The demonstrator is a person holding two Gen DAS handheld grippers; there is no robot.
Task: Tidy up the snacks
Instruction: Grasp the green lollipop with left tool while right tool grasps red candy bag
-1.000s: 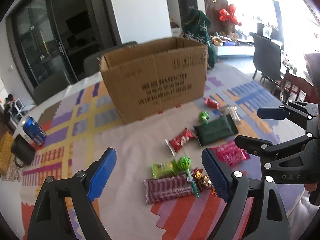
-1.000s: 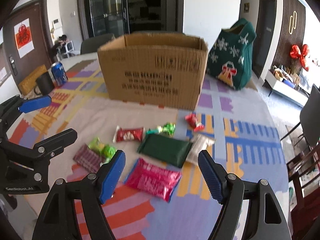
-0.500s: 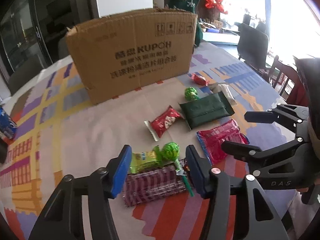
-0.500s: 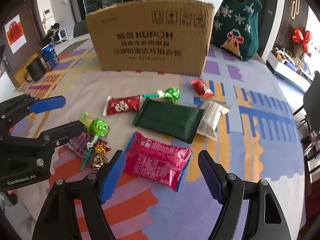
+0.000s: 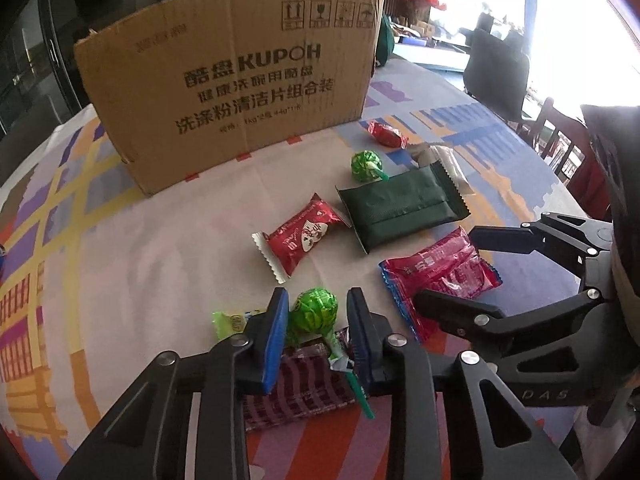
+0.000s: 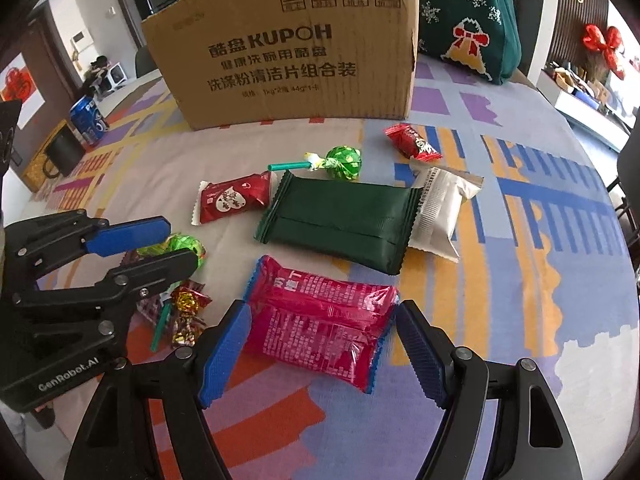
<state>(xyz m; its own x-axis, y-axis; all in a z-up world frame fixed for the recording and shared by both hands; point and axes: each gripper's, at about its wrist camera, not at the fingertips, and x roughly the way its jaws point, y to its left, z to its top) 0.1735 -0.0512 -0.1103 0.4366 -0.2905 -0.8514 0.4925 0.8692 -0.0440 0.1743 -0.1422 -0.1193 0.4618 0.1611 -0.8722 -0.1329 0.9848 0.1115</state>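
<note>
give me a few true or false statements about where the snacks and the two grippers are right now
1. The left gripper brackets the green lollipop. True.
2. The right gripper is clamped shut on the dark green packet. False: it is open, its fingers either side of the pink packet.
3. The cardboard box stands behind the snacks. True.
4. The white packet lies on top of the box. False: it lies on the tablecloth, beside the dark green packet.
5. A second green lollipop lies near the box. True.
</note>
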